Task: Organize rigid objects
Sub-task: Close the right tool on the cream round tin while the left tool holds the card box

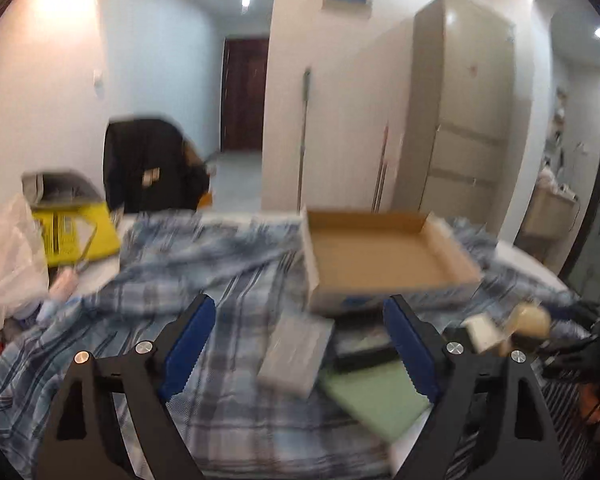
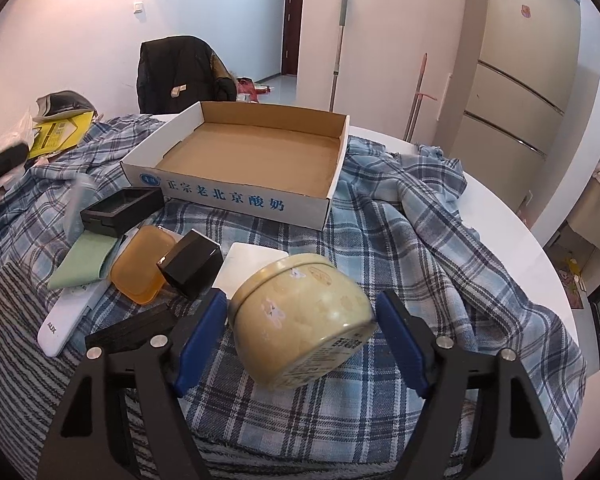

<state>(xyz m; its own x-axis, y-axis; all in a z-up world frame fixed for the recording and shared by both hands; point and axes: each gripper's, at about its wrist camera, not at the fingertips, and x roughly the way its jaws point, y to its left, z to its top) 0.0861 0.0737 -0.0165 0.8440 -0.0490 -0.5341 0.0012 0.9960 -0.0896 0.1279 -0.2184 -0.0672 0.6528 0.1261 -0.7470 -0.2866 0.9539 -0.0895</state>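
Note:
An open cardboard box [image 2: 252, 152] with a white printed wall sits on the plaid cloth; it also shows in the left wrist view [image 1: 380, 260]. My right gripper [image 2: 300, 320] is shut on a cream round tin [image 2: 300, 320], held tilted above the cloth. Left of the tin lie a black cube box [image 2: 192, 262], an orange lid [image 2: 140, 264], a green pad [image 2: 86, 258], a black tray [image 2: 120, 210], a white square [image 2: 252, 264] and a white remote [image 2: 70, 314]. My left gripper [image 1: 300, 348] is open and empty above a grey box [image 1: 296, 354] and the green pad [image 1: 380, 400].
A yellow packet [image 2: 58, 132] and a plastic bag [image 1: 8, 256] lie at the far left. A chair with a dark jacket [image 2: 180, 74] stands behind the table. The white table edge [image 2: 520, 232] curves on the right. A fridge [image 2: 520, 80] stands beyond.

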